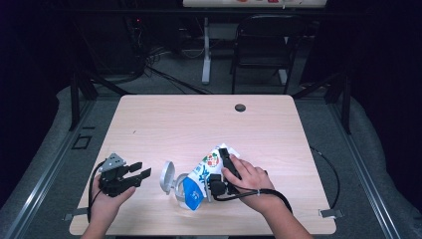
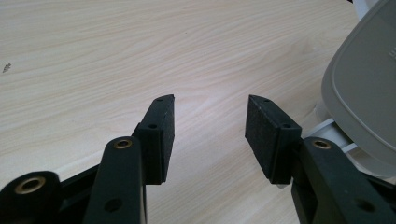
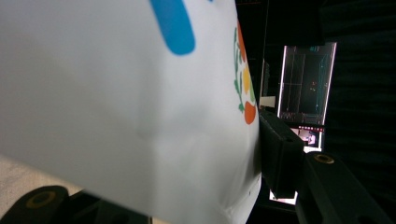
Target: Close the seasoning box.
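— Where was the wipes pack (image 1: 201,175) when you checked?

— It lay on the bench (image 1: 164,119) toward five o'clock from the middle, on its side, white with blue lettering and a fruit print. Its grey flip lid (image 1: 167,177) stood open at the nine o'clock end.

— And your right tool (image 1: 219,173)?

— I had it pinching the pack across its body. In the right gripper view one black pad (image 3: 280,149) pressed flat against the white wrapper (image 3: 121,102); the other jaw was hidden behind the pack.

— The left tool (image 1: 137,171)?

— It sat at nine o'clock of the pack, just beside the lid but apart from it, jaws spread with nothing but bare wood between them. In the left gripper view the lid (image 2: 362,93) showed at three o'clock, close to the right pad (image 2: 261,135).
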`<action>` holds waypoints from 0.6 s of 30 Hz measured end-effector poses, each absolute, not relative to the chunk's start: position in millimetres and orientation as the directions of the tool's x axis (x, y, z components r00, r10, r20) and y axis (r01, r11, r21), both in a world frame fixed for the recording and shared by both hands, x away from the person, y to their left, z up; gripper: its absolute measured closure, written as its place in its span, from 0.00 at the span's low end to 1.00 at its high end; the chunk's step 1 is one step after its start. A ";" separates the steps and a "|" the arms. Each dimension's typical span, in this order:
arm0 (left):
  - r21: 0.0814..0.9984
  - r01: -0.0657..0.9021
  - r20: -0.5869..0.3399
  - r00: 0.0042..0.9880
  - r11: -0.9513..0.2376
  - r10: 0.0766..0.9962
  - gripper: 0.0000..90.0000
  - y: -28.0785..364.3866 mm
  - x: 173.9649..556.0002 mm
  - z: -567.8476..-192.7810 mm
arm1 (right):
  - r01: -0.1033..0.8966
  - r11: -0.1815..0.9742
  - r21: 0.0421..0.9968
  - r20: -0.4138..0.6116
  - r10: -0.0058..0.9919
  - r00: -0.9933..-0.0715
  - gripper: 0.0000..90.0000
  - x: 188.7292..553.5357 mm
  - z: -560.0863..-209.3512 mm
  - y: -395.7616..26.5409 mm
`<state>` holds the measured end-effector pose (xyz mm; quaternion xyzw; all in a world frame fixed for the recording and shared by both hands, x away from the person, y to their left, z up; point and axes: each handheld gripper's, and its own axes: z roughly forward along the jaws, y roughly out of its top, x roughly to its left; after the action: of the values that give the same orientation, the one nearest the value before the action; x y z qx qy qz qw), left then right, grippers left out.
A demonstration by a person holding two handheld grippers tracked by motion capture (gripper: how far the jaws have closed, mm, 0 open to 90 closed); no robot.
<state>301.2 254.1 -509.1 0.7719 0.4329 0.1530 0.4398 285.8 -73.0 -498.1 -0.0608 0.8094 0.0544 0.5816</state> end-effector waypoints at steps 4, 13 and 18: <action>0.812 0.532 -0.143 0.578 -0.239 0.803 0.59 254.4 301.1 -508.9 | -0.164 0.986 0.017 -0.949 -0.036 -0.312 0.59 285.6 -498.0 -72.9; 0.813 0.534 -0.146 0.575 -0.234 0.805 0.59 254.7 300.9 -508.7 | -0.173 0.985 0.022 -0.951 -0.033 -0.309 0.60 285.9 -498.3 -72.6; 0.812 0.534 -0.145 0.576 -0.236 0.805 0.59 254.6 300.9 -508.8 | -0.167 0.986 0.012 -0.950 -0.041 -0.310 0.60 285.3 -497.2 -72.2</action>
<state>300.9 254.6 -508.8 0.7708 0.4341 0.1539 0.4402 285.3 -72.2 -497.2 -0.0643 0.8074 0.0541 0.5839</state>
